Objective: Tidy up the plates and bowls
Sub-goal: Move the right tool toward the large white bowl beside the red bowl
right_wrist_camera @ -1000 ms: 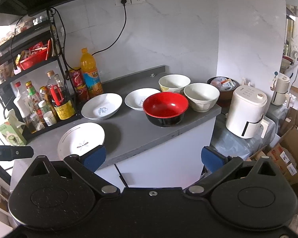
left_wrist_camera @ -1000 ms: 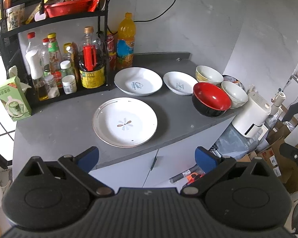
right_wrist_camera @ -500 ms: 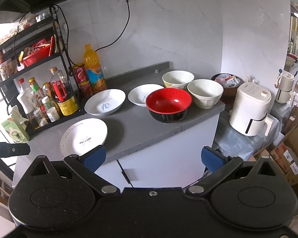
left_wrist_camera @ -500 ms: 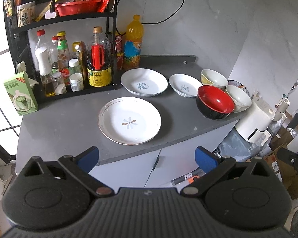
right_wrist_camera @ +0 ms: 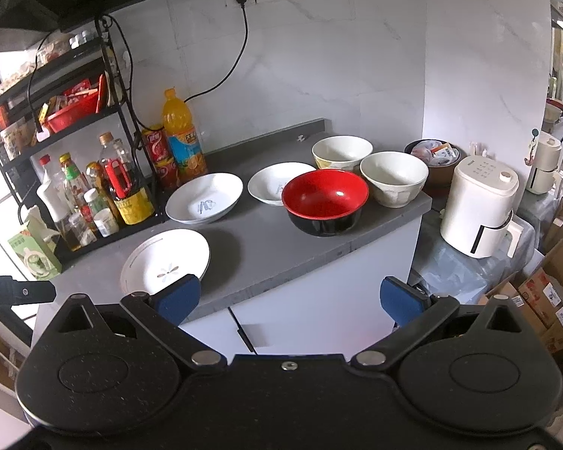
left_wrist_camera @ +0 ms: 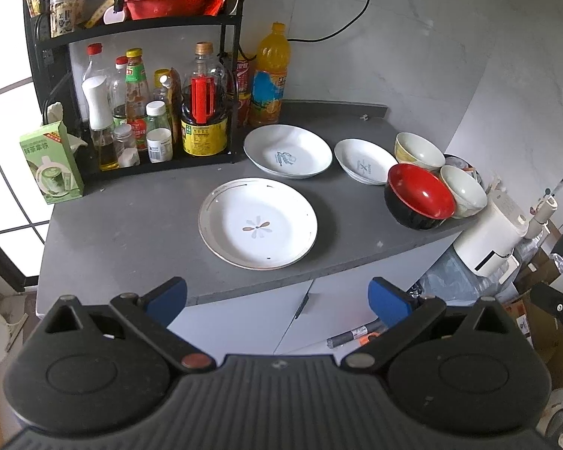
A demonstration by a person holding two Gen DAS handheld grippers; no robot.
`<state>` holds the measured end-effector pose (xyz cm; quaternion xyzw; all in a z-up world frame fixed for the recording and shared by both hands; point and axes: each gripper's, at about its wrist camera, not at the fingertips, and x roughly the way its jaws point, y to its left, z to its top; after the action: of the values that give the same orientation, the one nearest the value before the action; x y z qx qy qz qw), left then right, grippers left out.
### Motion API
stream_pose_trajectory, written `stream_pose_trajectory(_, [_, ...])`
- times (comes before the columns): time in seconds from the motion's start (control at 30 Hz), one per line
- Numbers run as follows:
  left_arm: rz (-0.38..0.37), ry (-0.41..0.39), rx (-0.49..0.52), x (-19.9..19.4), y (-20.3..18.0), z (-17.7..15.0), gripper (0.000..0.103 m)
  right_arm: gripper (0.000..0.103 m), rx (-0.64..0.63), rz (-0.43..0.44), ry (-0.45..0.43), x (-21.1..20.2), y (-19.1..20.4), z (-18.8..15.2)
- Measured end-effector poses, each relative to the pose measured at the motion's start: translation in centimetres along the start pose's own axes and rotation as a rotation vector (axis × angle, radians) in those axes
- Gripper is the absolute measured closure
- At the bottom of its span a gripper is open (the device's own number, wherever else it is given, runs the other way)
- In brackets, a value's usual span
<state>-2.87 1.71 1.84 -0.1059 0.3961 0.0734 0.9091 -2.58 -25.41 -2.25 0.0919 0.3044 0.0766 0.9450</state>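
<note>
On the grey counter [left_wrist_camera: 131, 225] lies a large white plate with a flower mark [left_wrist_camera: 258, 223] [right_wrist_camera: 165, 262]. Behind it sit a deep white plate [left_wrist_camera: 287, 151] [right_wrist_camera: 204, 198] and a smaller white dish [left_wrist_camera: 365, 161] [right_wrist_camera: 272, 183]. A red-and-black bowl [left_wrist_camera: 418, 195] [right_wrist_camera: 324, 200] stands near the right edge, with two cream bowls [left_wrist_camera: 418, 150] [left_wrist_camera: 463, 191] [right_wrist_camera: 341, 152] [right_wrist_camera: 393, 178] beside it. My left gripper [left_wrist_camera: 277, 300] hangs open in front of the counter edge, holding nothing. My right gripper [right_wrist_camera: 289, 296] is open too, short of the counter.
A black rack [left_wrist_camera: 142, 75] with bottles and jars fills the counter's back left, with an orange juice bottle [left_wrist_camera: 270, 75] and a green carton [left_wrist_camera: 50, 163] nearby. A white appliance [right_wrist_camera: 480, 206] stands right of the counter. Cardboard boxes [right_wrist_camera: 551, 292] lie on the floor.
Both grippers have pulled back and risen a little, so the counter and dishes look smaller and further off. No dish has moved; both stay open.
</note>
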Motion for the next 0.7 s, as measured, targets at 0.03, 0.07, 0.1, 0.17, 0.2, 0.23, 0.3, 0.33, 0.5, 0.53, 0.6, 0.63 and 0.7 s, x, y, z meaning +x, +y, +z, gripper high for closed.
stream_pose_trajectory(0.03, [-0.001,-0.001,-0.001,0.1,-0.1,0.2,0.001,0.000,0.013,0.010,-0.009,0.0,-0.2,0.1])
stream_pose_trajectory(0.07, [-0.002,-0.003,-0.002,0.3,-0.1,0.4,0.001,0.000,0.026,0.022,-0.016,0.1,-0.4,0.2])
stream_pose_trajectory(0.1, [-0.003,-0.003,-0.004,0.5,-0.2,0.5,0.001,0.000,0.033,0.023,-0.018,0.2,-0.6,0.2])
stream_pose_trajectory(0.17, [-0.006,0.003,-0.012,1.2,-0.3,1.0,0.001,0.000,0.027,0.011,-0.020,0.7,-0.6,0.5])
stream_pose_trajectory(0.2, [-0.008,0.008,-0.016,1.6,-0.4,1.2,0.001,0.000,0.022,0.003,-0.022,0.9,-0.7,0.7])
stream_pose_trajectory(0.23, [-0.010,0.012,-0.017,1.9,-0.5,1.4,0.001,0.000,0.017,-0.002,-0.025,1.2,-0.8,0.8])
stream_pose_trajectory(0.3, [-0.010,0.018,-0.016,2.9,-0.8,1.9,0.001,0.000,0.028,-0.003,-0.013,1.9,-1.0,1.2])
stream_pose_trajectory(0.33, [-0.010,0.022,-0.016,3.4,-1.0,2.3,0.001,0.000,0.046,-0.008,-0.002,2.3,-1.3,1.5])
stream_pose_trajectory(0.5, [-0.024,0.040,-0.014,6.2,-2.1,4.1,0.001,0.000,0.051,-0.038,0.001,4.6,-1.9,2.6])
stream_pose_trajectory(0.53, [-0.027,0.041,-0.010,6.9,-2.4,4.7,0.001,0.000,0.053,-0.042,0.001,5.1,-2.0,2.9])
stream_pose_trajectory(0.6, [-0.033,0.047,-0.007,8.0,-2.8,5.8,0.001,0.000,0.059,-0.066,-0.004,6.3,-2.2,3.4])
stream_pose_trajectory(0.63, [-0.037,0.048,-0.004,8.4,-3.0,6.3,0.001,0.000,0.056,-0.080,-0.006,6.9,-2.4,3.7])
stream_pose_trajectory(0.7, [-0.047,0.041,0.011,9.4,-3.5,7.5,0.001,0.000,0.048,-0.096,-0.009,8.1,-2.4,4.5])
